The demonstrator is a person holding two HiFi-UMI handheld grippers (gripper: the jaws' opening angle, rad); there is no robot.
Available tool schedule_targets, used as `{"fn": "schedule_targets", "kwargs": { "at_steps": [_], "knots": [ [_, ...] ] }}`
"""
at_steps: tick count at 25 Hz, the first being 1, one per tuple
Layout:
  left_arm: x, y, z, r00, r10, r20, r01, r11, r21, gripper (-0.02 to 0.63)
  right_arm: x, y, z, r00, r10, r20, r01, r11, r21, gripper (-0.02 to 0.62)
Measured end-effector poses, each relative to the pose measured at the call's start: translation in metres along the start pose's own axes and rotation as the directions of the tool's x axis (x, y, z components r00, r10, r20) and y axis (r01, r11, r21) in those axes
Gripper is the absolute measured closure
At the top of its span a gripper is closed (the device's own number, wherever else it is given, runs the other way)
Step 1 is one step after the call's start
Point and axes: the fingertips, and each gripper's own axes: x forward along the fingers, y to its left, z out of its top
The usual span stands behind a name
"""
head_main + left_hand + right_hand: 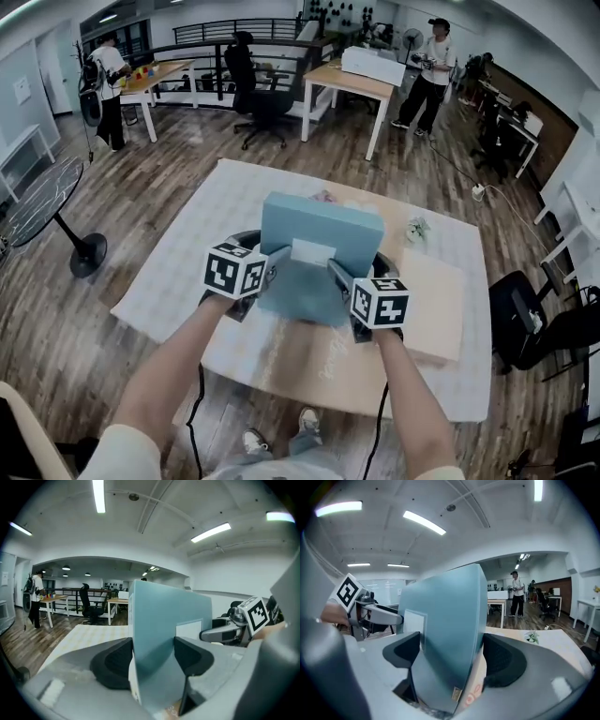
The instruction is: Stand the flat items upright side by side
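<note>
A flat light-blue box (319, 246) with a white label is held up above the table, its broad face towards me. My left gripper (278, 265) is shut on its left side and my right gripper (339, 277) on its right side. In the left gripper view the box (164, 620) stands edge-on between the dark pads of the left gripper (152, 660), with the right gripper (234, 623) beyond. In the right gripper view the box (445, 616) fills the jaws of the right gripper (452, 656); a tan printed edge (473, 691) shows behind it.
The table carries a pale checked cloth (178, 262) and a tan board (433, 302); a small plant (417, 228) sits at its far right. A round black table (37, 202) stands left, a black chair (525, 319) right. Desks, chairs and people are farther back.
</note>
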Motion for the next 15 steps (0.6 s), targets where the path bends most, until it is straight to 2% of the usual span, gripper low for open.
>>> {"fn": "schedule_targets", "kwargs": {
  "at_steps": [5,15],
  "knots": [
    [-0.017,-0.015,-0.003,0.999,-0.028,0.017,0.027,0.998,0.059,0.318,-0.026,0.012,-0.007,0.997,-0.064,0.051,0.067,0.997,-0.046,0.173],
    [-0.05,-0.023,-0.027,0.999,-0.051,-0.01,0.051,0.996,0.069,0.316,-0.054,0.043,-0.019,0.993,-0.105,0.044,0.108,0.99,-0.09,0.179]
  ]
}}
